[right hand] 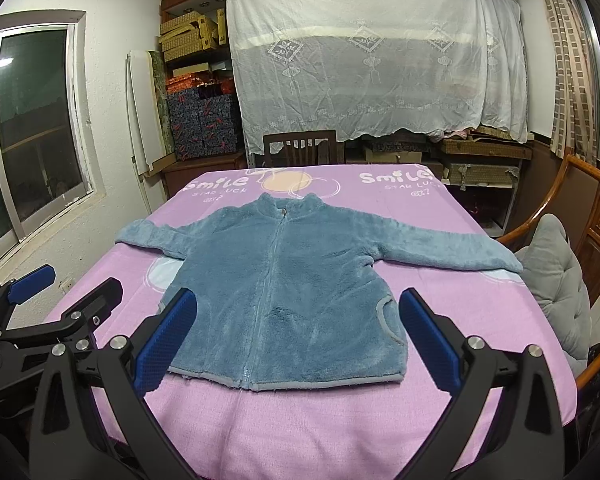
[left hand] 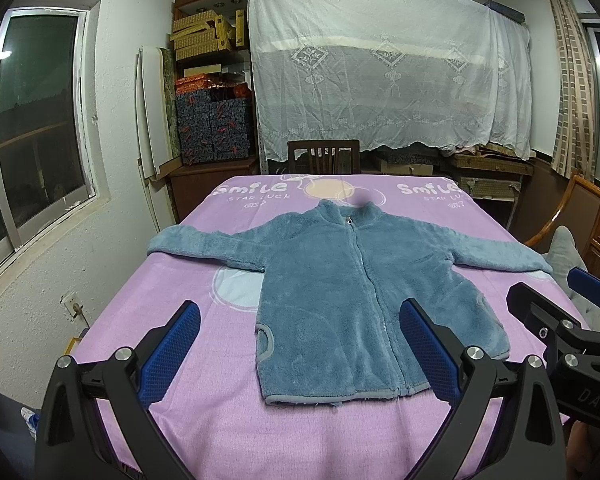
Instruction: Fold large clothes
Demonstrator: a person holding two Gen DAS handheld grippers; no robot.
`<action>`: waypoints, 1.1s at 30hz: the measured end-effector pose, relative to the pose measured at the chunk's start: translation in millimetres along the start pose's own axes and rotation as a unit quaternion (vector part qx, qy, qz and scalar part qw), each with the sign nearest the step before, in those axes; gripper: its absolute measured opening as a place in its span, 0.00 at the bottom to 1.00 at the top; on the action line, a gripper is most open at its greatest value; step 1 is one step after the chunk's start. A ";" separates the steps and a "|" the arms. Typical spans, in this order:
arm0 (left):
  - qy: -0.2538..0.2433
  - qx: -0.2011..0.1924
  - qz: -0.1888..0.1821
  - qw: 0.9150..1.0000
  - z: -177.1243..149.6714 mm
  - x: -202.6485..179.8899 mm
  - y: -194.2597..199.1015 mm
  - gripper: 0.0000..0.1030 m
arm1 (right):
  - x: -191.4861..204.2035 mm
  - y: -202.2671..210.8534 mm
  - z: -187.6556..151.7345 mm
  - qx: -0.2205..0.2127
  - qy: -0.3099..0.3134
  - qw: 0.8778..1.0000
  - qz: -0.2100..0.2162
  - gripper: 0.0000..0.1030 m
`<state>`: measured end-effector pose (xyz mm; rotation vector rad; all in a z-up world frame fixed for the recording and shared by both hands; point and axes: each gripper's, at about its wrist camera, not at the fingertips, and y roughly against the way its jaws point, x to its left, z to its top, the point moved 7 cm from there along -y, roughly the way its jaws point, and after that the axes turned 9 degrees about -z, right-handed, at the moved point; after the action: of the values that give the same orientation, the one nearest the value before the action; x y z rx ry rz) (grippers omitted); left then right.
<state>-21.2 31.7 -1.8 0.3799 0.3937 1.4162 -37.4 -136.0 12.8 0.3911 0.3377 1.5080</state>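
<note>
Jacket [left hand: 352,300] first: the blue fleece zip-up lies flat, front up, on the pink bedspread [left hand: 160,320], just ahead of both your grippers. Its long axis runs near to far, hem toward you and collar pointing away; the sleeves stretch left and right across the bed. Your left gripper [left hand: 300,354] hangs with jaws spread wide and empty before the near left hem corner; your right gripper [right hand: 298,338] is likewise spread and empty, before the right one. Each sleeve probably belongs to the gripper on its own side.
</note>
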 end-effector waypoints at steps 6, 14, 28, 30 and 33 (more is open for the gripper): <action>0.000 0.000 0.000 1.000 -0.6 -0.1 0.0 0.97 | -0.8 1.4 2.1 0.000 -0.001 1.000 0.000 0.96; -0.003 0.002 -0.001 1.000 -2.4 -0.1 -1.1 0.97 | -2.0 2.9 4.5 0.002 0.003 1.000 0.000 0.96; 0.066 0.127 -0.030 0.989 -41.5 58.9 -92.8 0.97 | -79.6 -74.8 -49.8 0.215 -0.026 0.976 -0.035 0.96; 0.065 0.144 -0.028 0.987 -48.9 62.0 -110.1 0.97 | -94.2 -88.2 -58.6 0.207 -0.038 0.977 -0.041 0.96; 0.061 0.167 -0.030 0.984 -57.1 61.8 -128.7 0.91 | -104.0 -110.2 -79.0 0.219 -0.068 0.973 -0.027 0.96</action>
<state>70.3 79.3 -115.9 0.5484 0.7417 1.3191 21.5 -239.3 -110.0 0.8249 0.5688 1.3404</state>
